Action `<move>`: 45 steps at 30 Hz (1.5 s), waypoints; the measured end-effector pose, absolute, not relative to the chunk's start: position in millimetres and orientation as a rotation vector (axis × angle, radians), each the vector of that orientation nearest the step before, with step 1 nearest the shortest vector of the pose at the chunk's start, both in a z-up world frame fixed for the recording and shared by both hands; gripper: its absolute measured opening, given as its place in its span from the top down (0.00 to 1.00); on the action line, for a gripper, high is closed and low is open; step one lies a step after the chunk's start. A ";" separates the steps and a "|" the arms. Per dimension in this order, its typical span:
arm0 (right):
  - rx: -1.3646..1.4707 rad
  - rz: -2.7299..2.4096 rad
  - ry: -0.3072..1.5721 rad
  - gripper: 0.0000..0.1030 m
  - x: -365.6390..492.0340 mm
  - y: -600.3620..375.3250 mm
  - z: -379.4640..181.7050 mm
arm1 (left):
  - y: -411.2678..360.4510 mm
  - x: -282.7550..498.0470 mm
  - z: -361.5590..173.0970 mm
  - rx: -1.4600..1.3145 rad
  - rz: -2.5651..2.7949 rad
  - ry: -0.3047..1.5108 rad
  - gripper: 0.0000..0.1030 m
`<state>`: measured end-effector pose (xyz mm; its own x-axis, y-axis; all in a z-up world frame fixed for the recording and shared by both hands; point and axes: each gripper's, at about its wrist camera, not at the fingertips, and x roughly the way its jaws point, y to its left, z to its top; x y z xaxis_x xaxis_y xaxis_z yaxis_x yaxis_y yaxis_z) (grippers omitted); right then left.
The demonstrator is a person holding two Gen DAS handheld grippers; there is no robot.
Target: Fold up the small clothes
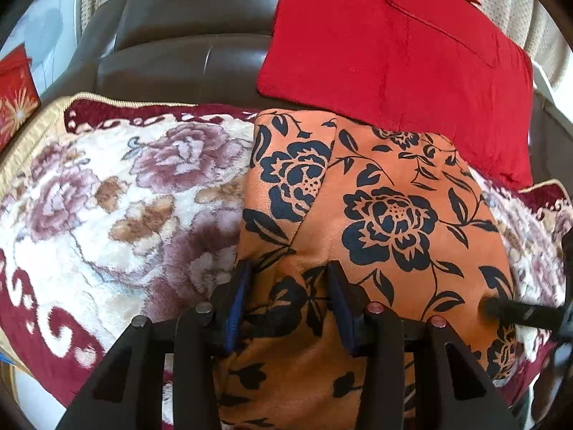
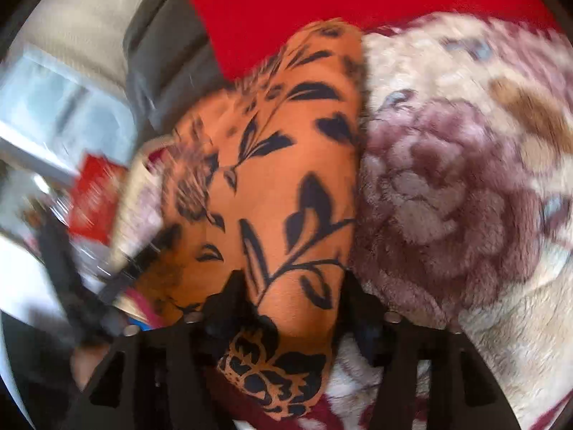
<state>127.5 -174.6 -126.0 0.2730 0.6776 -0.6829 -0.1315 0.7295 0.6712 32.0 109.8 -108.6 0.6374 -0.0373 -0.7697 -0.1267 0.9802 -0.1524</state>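
An orange garment with black flower print (image 1: 376,215) lies folded on a plush floral blanket (image 1: 118,197). My left gripper (image 1: 286,276) is open, its blue-padded fingers (image 1: 238,304) standing apart over the garment's near left part, cloth between them. In the right wrist view, which is blurred, the same garment (image 2: 279,193) runs up the middle. My right gripper (image 2: 290,294) is open with its dark fingers straddling the garment's near edge. The right gripper's tip also shows at the right edge of the left wrist view (image 1: 519,313).
A red cloth (image 1: 390,46) lies folded beyond the orange garment, against a dark brown leather sofa back (image 1: 186,36). A red patterned box (image 1: 14,96) sits at far left. The blanket's dark red border (image 1: 43,340) runs along the near left.
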 end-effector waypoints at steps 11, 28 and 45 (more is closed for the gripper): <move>0.389 0.563 1.095 0.68 177.7 -152.2 -89.3 | 114.2 31.9 -111.0 -0.221 0.049 0.875 0.56; 0.393 0.535 1.136 0.66 211.8 -147.8 -95.8 | 115.2 32.1 -111.1 -0.235 0.042 0.873 0.56; 0.450 0.521 1.173 0.27 146.9 -157.4 -102.4 | 112.2 31.6 -110.8 -0.214 0.046 0.870 0.56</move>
<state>146.9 -157.4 -102.4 0.2955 0.6007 -0.7429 -0.1490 0.7971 0.5852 31.6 112.2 -110.8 0.6454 -0.0471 -0.7624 -0.1272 0.9775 -0.1680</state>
